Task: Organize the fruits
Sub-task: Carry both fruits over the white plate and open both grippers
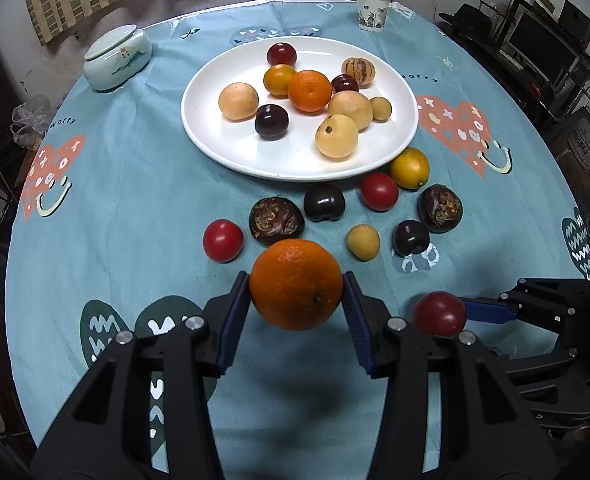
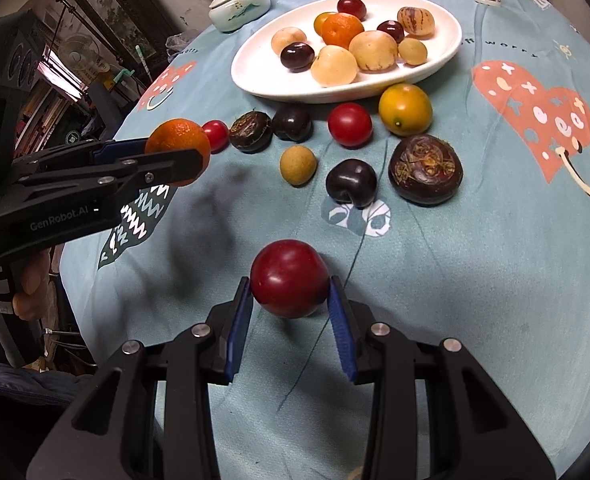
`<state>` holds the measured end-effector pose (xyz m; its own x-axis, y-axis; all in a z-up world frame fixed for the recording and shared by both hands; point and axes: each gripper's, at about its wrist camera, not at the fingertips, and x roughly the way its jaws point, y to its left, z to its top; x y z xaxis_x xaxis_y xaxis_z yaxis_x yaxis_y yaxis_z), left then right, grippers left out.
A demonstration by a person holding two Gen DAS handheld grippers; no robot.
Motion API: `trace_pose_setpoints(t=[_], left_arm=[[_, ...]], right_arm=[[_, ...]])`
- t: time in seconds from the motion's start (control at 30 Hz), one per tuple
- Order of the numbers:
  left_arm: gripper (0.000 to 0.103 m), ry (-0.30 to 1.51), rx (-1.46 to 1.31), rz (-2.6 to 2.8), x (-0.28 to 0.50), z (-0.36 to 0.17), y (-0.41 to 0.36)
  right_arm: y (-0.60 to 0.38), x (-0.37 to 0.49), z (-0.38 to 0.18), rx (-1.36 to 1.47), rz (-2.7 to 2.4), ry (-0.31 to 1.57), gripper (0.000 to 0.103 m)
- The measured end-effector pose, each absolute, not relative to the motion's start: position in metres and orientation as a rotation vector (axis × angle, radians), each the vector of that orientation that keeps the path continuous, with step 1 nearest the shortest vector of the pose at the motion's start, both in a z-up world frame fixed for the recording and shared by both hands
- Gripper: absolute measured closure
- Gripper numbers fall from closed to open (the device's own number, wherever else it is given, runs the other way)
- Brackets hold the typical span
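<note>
Left gripper [image 1: 296, 286] clamps one orange [image 1: 296, 284] above the cloth; right gripper [image 2: 290, 280] clamps one red plum [image 2: 289, 278]. Bare cloth surrounds both. Farther: eight loose fruits, then white plate [image 1: 215, 140] holding ten.

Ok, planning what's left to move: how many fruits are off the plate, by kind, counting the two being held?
Tomatoes: 2
Cherries: 2
Chestnuts: 2
Yellow citrus: 1
Longan: 1
Mandarin, held: 1
Plum, held: 1
Total: 10
</note>
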<state>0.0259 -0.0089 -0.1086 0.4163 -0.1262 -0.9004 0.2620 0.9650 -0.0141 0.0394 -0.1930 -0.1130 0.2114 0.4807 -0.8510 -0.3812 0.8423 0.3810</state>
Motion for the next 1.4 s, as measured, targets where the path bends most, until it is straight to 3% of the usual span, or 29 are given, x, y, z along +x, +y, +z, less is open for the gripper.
trace_pose_setpoints(t=[0.23,0.6,1.23,1.33,1.4], left_arm=[[0.056,1.081,0.050,-0.269,0.059,-0.087,0.002],[0.056,1.020,0.017,-0.250,0.143,-0.069,-0.007],[0.055,1.079,0.070,-0.179,0.204,-0.109,-0.016],[0.053,1.082,0.067,-0.179,0.205,-0.110,-0.015],[0.044,1.065,0.072,-0.175,0.204,-0.106,-0.016]], right_arm=[[-0.198,0.059,-0.092,0.087,0.602,1.154,0.065],[-0.196,0.159,-0.036,0.060,0.547,0.956,0.065],[-0.172,0.270,-0.078,-0.025,0.448,1.073,0.063],[-0.176,0.272,-0.081,0.000,0.455,1.071,0.059],[-0.178,0.270,-0.077,0.008,0.455,1.054,0.038]])
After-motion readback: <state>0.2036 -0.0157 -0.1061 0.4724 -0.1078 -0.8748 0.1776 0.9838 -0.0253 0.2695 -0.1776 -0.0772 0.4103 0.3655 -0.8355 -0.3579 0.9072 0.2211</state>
